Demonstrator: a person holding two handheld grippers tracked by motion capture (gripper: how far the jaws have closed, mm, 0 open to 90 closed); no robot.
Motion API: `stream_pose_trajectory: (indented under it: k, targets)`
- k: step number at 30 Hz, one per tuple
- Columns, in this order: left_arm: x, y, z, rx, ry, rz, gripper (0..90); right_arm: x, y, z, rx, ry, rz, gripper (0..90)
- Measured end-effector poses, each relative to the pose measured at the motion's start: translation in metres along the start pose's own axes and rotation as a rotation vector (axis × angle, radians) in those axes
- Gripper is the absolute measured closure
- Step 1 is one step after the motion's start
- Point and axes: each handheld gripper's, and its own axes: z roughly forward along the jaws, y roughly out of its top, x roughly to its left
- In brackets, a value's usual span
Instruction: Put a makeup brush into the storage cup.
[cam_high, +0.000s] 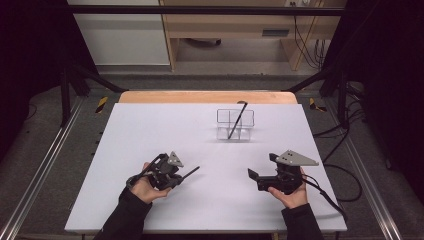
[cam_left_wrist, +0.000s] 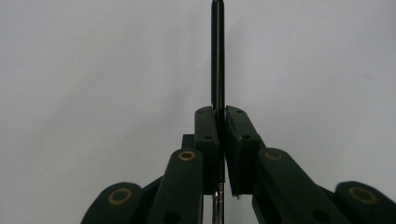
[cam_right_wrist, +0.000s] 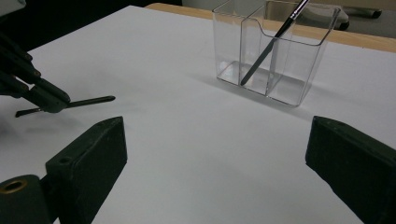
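A clear plastic holder (cam_high: 235, 125) with several compartments stands toward the back of the white table, and a thin dark pen (cam_high: 237, 119) leans in it. My left gripper (cam_high: 180, 177) is near the front left, shut on a second dark pen (cam_high: 191, 173) whose tip sticks out to the right. In the left gripper view the jaws (cam_left_wrist: 221, 114) pinch this pen (cam_left_wrist: 217, 56), which runs straight ahead over bare white surface. My right gripper (cam_high: 262, 166) rests at the front right, open and with nothing between its jaws (cam_right_wrist: 215, 128). From it I see the holder (cam_right_wrist: 280, 60), its leaning pen (cam_right_wrist: 268, 46) and the held pen (cam_right_wrist: 91, 101).
The white board (cam_high: 150, 135) lies on a wooden table whose edge (cam_high: 207, 96) shows at the back. Black frame bars and cables (cam_high: 345, 180) run along both sides. Cabinets stand beyond the table.
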Motion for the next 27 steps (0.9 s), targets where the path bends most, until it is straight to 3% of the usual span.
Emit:
stream_pose_trajectory:
  k: [11, 27]
  targets:
    - [-0.004, 0.003, -0.017, -0.087, -0.008, 0.005, 83.4, 0.003, 0.002, 0.0, -0.002, 0.001, -0.01, 5.9]
    - [-0.019, 0.01, -0.036, -0.177, -0.041, 0.056, 83.4, 0.01, 0.009, 0.002, -0.005, 0.006, -0.042, 6.2]
